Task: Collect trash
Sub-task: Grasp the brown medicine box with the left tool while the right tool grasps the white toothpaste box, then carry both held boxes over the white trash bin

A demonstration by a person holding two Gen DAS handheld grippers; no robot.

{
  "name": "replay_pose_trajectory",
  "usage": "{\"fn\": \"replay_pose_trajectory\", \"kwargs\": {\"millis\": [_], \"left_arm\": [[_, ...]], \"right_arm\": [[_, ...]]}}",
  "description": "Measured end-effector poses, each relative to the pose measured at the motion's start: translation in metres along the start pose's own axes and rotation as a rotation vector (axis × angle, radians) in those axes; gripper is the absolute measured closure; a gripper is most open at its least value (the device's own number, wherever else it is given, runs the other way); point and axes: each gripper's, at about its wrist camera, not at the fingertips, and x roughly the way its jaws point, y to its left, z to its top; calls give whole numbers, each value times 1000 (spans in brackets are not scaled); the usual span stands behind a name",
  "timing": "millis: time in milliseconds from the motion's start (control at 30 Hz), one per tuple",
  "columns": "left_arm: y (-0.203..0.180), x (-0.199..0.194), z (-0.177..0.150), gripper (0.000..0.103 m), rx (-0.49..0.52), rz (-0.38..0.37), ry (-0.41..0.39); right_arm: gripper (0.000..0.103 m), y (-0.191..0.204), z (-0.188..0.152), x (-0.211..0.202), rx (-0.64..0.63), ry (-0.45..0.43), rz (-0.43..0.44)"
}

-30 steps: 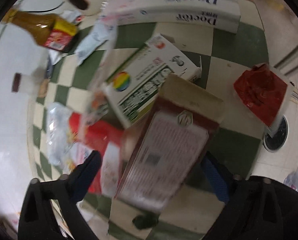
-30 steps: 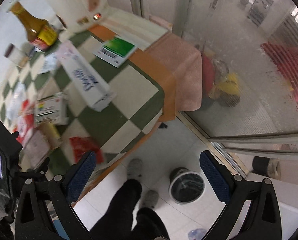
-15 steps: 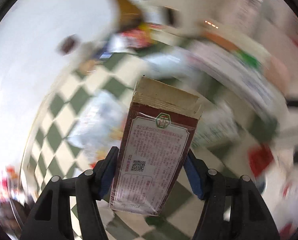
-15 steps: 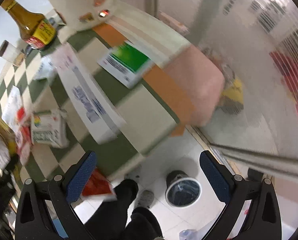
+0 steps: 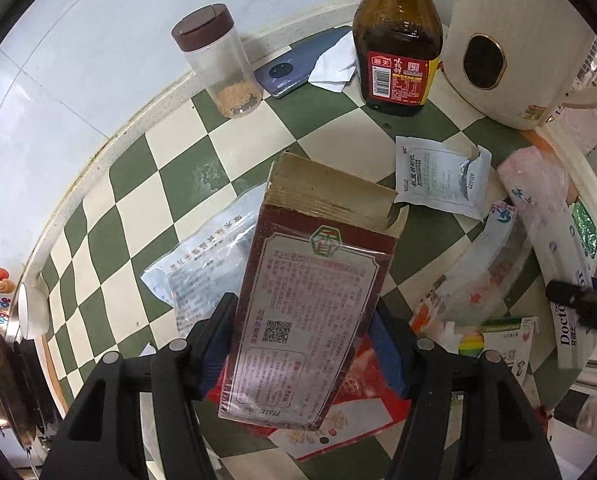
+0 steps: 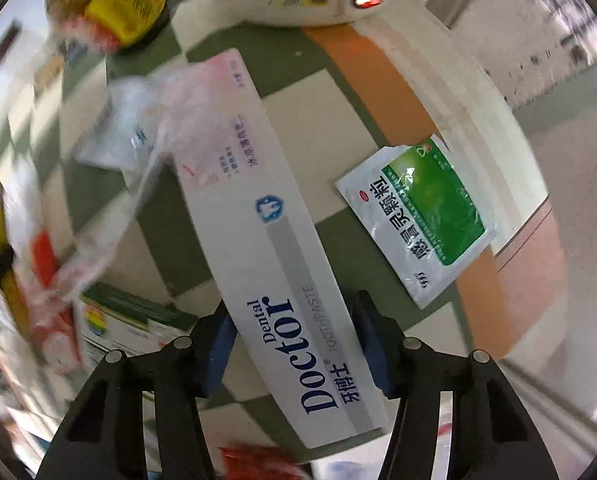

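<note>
The brown carton point(image 5: 310, 280) fills the centre of the left wrist view, lifted clear of the checked tablecloth point(image 5: 166, 208), its torn top flap pointing to the upper middle of the frame. It looks like thin, empty cardboard: light, fairly stiff across its narrow sides, easy to crush on its broad faces, so a hold on the side edges near the lower half suits it. The left gripper point(image 5: 302, 344) is clamped on exactly those edges, its blue pads pressed against both sides at roughly half their spread. In the right wrist view the long white toothpaste box point(image 6: 274, 240) lies flat on the tablecloth, running from the upper left to the lower centre of the frame, beside a green sachet point(image 6: 422, 216) at centre right. It too should be light and rigid along its length, though glossy and perhaps slippery; its narrow width near the printed end is the natural place to pinch. The right gripper point(image 6: 294, 348) straddles that end and its jaws are closing, a slight gap visible at the right pad.
</note>
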Motion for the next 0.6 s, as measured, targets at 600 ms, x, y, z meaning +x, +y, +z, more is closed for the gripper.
{"fn": "replay_pose_trajectory", "kwargs": {"millis": [600], "left_arm": [[-56, -88, 2, 42, 159, -106, -184]], "right_arm": [[52, -70, -83, -97, 331, -271, 288]]}}
